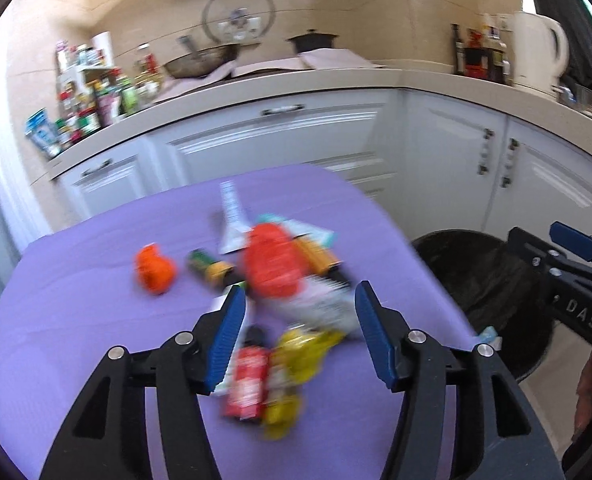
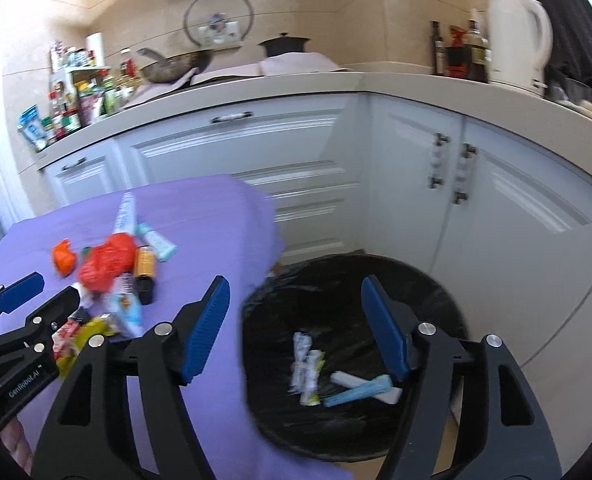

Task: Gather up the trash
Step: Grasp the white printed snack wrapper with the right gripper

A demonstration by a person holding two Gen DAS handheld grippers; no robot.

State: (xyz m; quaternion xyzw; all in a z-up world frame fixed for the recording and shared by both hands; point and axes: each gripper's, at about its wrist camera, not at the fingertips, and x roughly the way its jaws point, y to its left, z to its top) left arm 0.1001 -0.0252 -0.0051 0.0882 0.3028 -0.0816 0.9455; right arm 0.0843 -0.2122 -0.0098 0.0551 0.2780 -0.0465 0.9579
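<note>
A: Which step is in hand?

B: Judging by the layout, a drop is done and the next pick is due; the right gripper (image 2: 296, 328) hangs over the black-lined trash bin (image 2: 436, 280), jaws spread and empty; a few wrappers and a blue tube (image 2: 358, 394) lie on the liner.

A: And the left one?

B: The left gripper (image 1: 300, 332) hovers above the pile on the purple tablecloth (image 1: 76, 320), also spread wide, holding nothing; the red packet (image 1: 248, 384) and yellow wrapper (image 1: 304, 348) lie between and just below its fingers, though blur hides whether anything touches.

A: What remains?

B: Most of it, I think; the red plastic bag (image 1: 272, 264) sits mid-cloth with the orange crumple (image 1: 154, 270) to its left, a small green-and-yellow bottle (image 1: 210, 268) between them, an orange bottle (image 1: 320, 258) at its right side, and a white tube (image 1: 232, 216) toward the far edge.

A: Next move?

B: Probably lower the left gripper, close on the yellow wrapper or red packet, then swing right to the bin beside the table's right edge.
</note>
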